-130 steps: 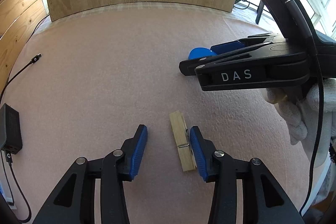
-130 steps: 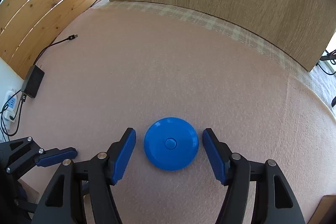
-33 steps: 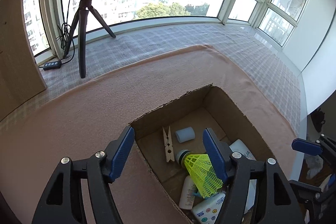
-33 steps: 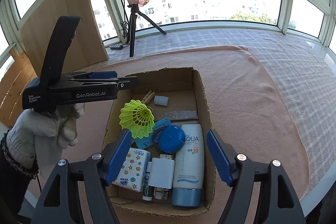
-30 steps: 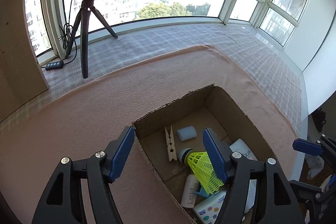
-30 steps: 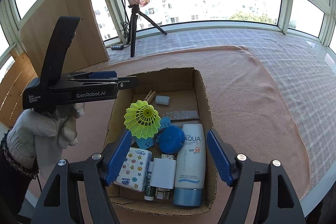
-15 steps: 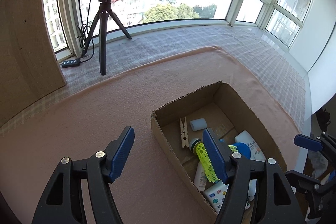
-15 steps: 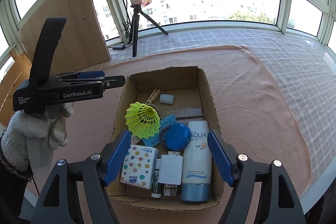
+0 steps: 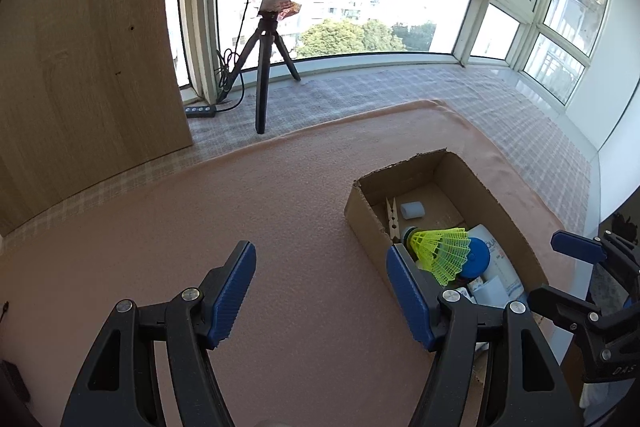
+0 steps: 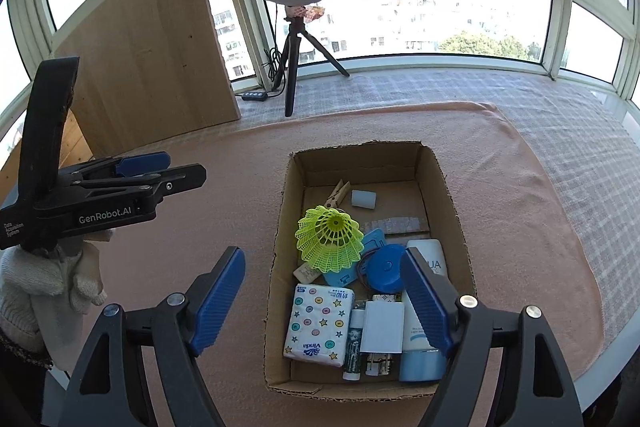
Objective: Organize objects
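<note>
An open cardboard box (image 10: 280, 227) on the pink cloth holds a blue disc (image 10: 386, 269), a wooden clothespin (image 10: 337, 194), a yellow shuttlecock (image 10: 330, 239), a tissue pack (image 10: 318, 323) and several other small items. My right gripper (image 10: 322, 267) hovers above the box's near half. Its jaws are opening and grip nothing. In the left wrist view, the box (image 9: 364, 223) lies off to the right. My left gripper (image 9: 320, 267) stands open over bare cloth beside it, with nothing between its fingers.
A ring light on a tripod (image 10: 292, 67) and a power strip (image 10: 255, 96) stand on the checked mat behind the cloth. A wooden board (image 10: 160, 67) leans at the back left. A gloved hand (image 10: 48, 283) holds the left gripper. The table's edge runs close behind the box's near end.
The clothespin and blue disc, earlier on the cloth, now lie in the box. Over the last second my left gripper swung left off the box; the right one drew back slightly, jaws wider.
</note>
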`<state>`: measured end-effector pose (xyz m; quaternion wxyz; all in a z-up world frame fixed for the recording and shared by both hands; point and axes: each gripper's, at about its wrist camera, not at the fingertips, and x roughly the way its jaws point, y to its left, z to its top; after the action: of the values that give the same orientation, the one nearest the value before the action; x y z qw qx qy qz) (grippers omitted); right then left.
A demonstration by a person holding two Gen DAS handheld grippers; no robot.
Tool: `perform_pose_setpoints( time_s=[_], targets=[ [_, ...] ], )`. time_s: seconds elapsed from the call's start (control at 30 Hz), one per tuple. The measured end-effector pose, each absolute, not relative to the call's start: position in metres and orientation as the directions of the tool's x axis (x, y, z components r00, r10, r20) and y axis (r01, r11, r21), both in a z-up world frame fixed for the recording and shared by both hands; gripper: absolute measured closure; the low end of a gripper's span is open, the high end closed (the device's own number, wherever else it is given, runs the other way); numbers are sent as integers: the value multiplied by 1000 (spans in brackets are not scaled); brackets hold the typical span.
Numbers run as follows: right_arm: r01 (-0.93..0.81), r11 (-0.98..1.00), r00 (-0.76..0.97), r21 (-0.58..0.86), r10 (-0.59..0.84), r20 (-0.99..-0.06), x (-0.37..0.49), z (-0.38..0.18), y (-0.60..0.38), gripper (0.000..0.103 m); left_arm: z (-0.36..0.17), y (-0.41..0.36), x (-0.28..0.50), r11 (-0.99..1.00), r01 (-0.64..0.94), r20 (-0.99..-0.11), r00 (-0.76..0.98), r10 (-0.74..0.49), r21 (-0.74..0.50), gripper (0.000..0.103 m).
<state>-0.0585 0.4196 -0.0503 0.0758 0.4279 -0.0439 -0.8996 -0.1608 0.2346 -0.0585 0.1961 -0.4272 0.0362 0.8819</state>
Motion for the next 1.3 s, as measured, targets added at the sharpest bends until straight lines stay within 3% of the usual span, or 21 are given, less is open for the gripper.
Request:
perform_pose_setpoints(
  time_s=[0.2,0.27,0.5,0.6,1.3],
  targets=[
    [136,-981,-623,137,-192,-758,-54,-45,388,25,-51,193,-134,-938,-330,-766,-575,289,-106,28],
    [148,-980,-623,135,-199,-756,-53,-44,376,24,-49,178,-125,-945,-312,-767,-580,274,-102,23],
    [200,-970,-617,141,-236,-751,-47,-44,335,19,-47,126,-96,-962,-255,-779,-583,233,-97,21],
    [221,-964,-614,145,-254,-748,-44,-43,317,19,-44,102,-82,-972,-213,-774,-597,210,-100,12],
    [324,-942,-613,92,-283,-738,-19,-45,223,18,-34,-15,-8,-996,8,-769,-636,66,-91,6]
  ],
)
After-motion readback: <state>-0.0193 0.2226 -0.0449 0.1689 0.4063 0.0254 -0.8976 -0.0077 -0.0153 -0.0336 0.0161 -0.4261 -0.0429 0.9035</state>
